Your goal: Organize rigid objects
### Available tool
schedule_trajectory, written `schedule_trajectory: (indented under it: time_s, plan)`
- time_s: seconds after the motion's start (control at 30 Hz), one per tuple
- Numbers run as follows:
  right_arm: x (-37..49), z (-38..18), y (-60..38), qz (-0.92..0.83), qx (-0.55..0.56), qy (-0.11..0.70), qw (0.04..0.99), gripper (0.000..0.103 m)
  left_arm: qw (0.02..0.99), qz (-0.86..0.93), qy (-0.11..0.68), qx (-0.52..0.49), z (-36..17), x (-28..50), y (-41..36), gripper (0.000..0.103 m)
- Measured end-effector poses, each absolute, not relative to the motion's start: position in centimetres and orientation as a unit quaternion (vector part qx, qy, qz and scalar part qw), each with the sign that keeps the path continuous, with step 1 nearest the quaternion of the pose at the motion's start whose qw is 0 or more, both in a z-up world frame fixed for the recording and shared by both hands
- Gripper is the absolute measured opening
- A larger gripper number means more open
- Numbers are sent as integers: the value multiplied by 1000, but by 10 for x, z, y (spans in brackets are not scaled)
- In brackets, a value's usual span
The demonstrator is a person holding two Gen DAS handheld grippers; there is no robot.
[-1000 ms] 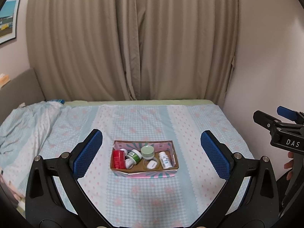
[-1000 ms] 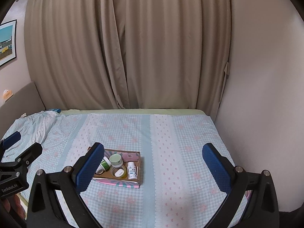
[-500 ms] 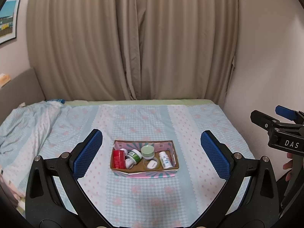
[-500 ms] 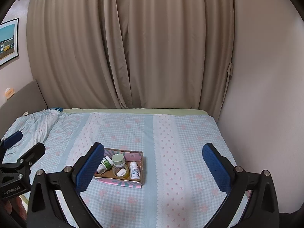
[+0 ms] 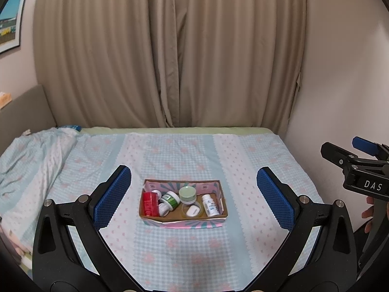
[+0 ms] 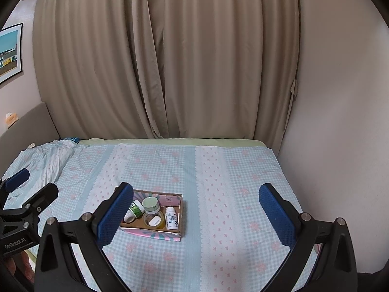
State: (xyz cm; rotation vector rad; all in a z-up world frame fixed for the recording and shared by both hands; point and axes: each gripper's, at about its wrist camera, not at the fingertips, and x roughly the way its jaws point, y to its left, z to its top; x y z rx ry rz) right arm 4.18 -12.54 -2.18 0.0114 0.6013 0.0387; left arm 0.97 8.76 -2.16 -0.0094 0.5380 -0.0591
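Observation:
A shallow cardboard box (image 5: 220,191) with a pink and teal patterned side sits on the bed; it also shows in the right wrist view (image 6: 180,205). Inside lie a red container (image 5: 150,203), a green-labelled jar (image 5: 171,199), a pale green lidded jar (image 5: 187,193), a small white case in a clear dish (image 5: 192,210) and a white bottle (image 5: 210,204). My left gripper (image 5: 193,198) is open and empty, well short of the box. My right gripper (image 6: 195,213) is open and empty, with the box behind its left finger (image 6: 114,215).
The bed carries a light blue and pink checked sheet (image 5: 184,155), rumpled at the left (image 5: 31,150). Beige curtains (image 5: 170,53) hang behind it. A wall (image 6: 340,133) runs along the bed's right side. A grey headboard (image 5: 26,114) stands at the left.
Both grippers have drifted slightly; the right wrist view has risen a little, showing more bed. Both stay open and empty. The box and its contents have not moved.

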Motion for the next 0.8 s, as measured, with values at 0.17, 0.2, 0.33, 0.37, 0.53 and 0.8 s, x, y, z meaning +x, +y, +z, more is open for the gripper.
schedule_trajectory:
  time_s: [0.17, 0.2, 0.33, 0.37, 0.53, 0.8]
  plan:
    - [42, -23, -125, 14, 7, 296, 955, 103, 965, -19, 263, 6, -21, 10, 87, 103]
    - [42, -22, -125, 12, 7, 296, 955, 103, 965, -17, 261, 7, -21, 9, 87, 103]
    - [40, -23, -125, 8, 7, 293, 956, 103, 966, -9, 257, 2, -20, 11, 90, 103]
    - [40, -24, -125, 7, 8, 293, 956, 103, 967, -4, 254, 4, -20, 11, 91, 103]
    - [41, -25, -124, 4, 8, 293, 956, 103, 971, 4, 241, 0, -17, 11, 94, 103]
    - [46, -28, -120, 4, 11, 300, 954, 103, 969, 5, 247, -15, -22, 20, 106, 103]
